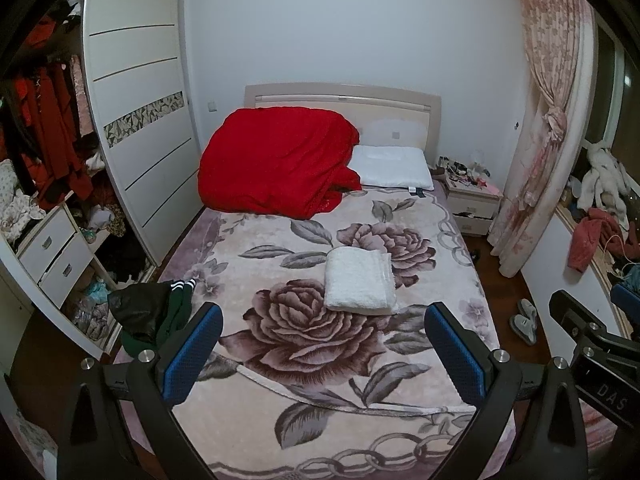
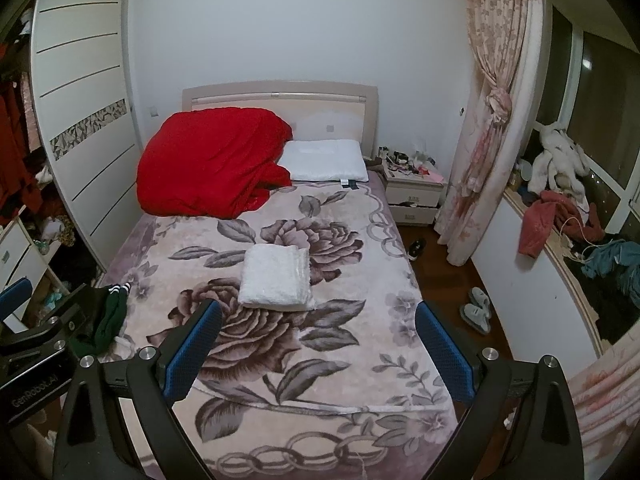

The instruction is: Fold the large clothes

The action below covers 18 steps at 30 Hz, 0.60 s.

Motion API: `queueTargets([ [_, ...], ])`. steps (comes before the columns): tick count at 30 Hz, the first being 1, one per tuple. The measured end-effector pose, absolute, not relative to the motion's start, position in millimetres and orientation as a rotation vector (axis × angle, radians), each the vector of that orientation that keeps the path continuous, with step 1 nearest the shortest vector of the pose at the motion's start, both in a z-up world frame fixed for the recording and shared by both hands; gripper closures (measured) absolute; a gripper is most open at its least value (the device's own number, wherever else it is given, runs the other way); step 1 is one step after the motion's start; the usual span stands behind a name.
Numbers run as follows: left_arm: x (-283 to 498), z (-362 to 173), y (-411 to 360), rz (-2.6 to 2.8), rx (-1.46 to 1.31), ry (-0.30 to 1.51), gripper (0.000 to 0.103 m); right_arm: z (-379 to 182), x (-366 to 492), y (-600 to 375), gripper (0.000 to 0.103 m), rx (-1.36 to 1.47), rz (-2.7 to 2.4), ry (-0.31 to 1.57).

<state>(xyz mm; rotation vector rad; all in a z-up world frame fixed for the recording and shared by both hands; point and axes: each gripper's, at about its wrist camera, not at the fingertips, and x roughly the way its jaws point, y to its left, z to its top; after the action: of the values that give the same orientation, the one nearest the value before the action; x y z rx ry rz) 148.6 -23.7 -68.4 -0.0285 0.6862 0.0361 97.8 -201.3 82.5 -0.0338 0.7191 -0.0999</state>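
Observation:
A white garment lies folded into a neat rectangle in the middle of the bed, on the floral blanket; it also shows in the right wrist view. My left gripper is open and empty, held above the near part of the bed, short of the white fold. My right gripper is open and empty at about the same height, beside the left one. A dark green and black garment lies crumpled at the bed's left edge, also in the right wrist view.
A red quilt and a white pillow lie at the headboard. An open wardrobe stands left. A nightstand, curtain, slippers and a cluttered sill are on the right.

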Motion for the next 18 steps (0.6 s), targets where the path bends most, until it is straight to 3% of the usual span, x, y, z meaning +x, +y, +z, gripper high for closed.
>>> queueTargets([
  [18, 151, -56, -21, 0.043, -0.030, 0.676, 0.000, 79, 95, -200, 0.004, -0.036, -0.104, 0.718],
])
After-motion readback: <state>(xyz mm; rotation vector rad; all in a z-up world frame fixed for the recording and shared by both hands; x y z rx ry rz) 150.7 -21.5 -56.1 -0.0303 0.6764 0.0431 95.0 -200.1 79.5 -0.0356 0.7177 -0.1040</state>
